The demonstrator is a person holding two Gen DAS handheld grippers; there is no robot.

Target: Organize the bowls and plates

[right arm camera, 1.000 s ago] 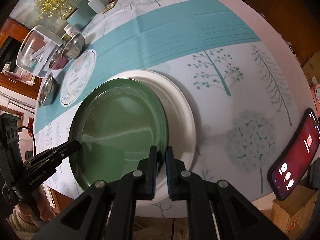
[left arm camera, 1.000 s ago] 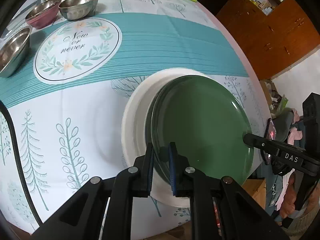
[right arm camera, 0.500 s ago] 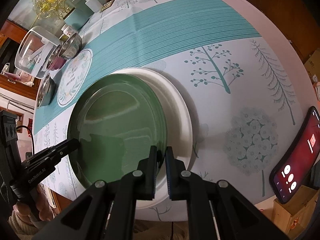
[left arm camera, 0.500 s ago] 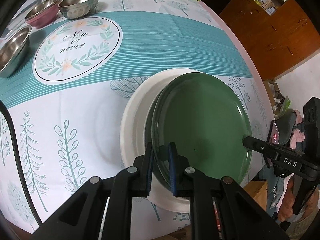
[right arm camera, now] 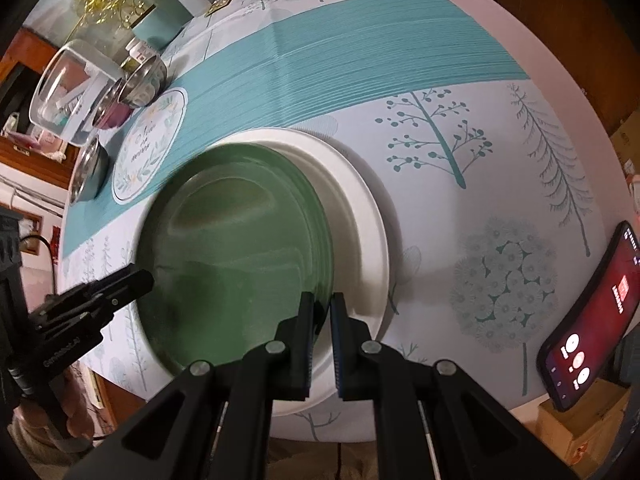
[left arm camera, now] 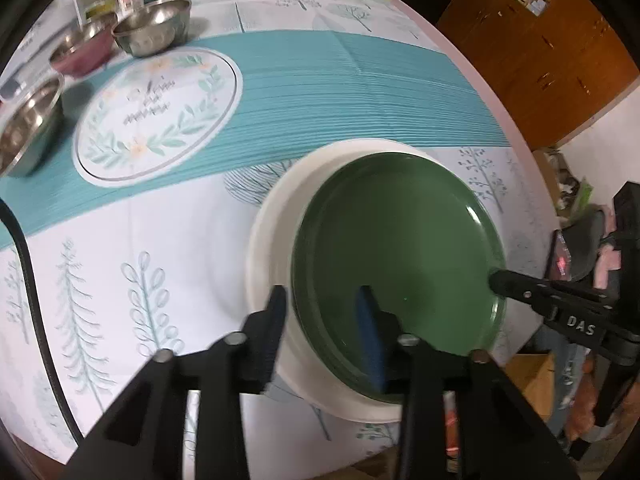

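A dark green plate (left arm camera: 396,248) (right arm camera: 232,248) lies over a larger white plate (left arm camera: 272,240) (right arm camera: 360,220) on the tablecloth, shifted toward the table's near edge. My left gripper (left arm camera: 322,316) has its jaws opening. The green plate's rim stands between the fingers, and the pads are off it. In the right wrist view the left gripper (right arm camera: 140,278) shows at the plate's left side. My right gripper (right arm camera: 322,316) is shut on the green plate's opposite rim. Its tip (left arm camera: 496,280) shows in the left wrist view.
Two steel bowls (left arm camera: 154,26) (left arm camera: 28,128) and a maroon bowl (left arm camera: 82,52) stand at the far left, beside a round printed emblem (left arm camera: 160,112). A phone (right arm camera: 588,320) with a lit red screen lies at the table's right edge. Bottles and a clear container (right arm camera: 72,84) crowd the far corner.
My left gripper's jaws have spread apart and let go of the green plate's rim. The right gripper has kept its hold and its place.
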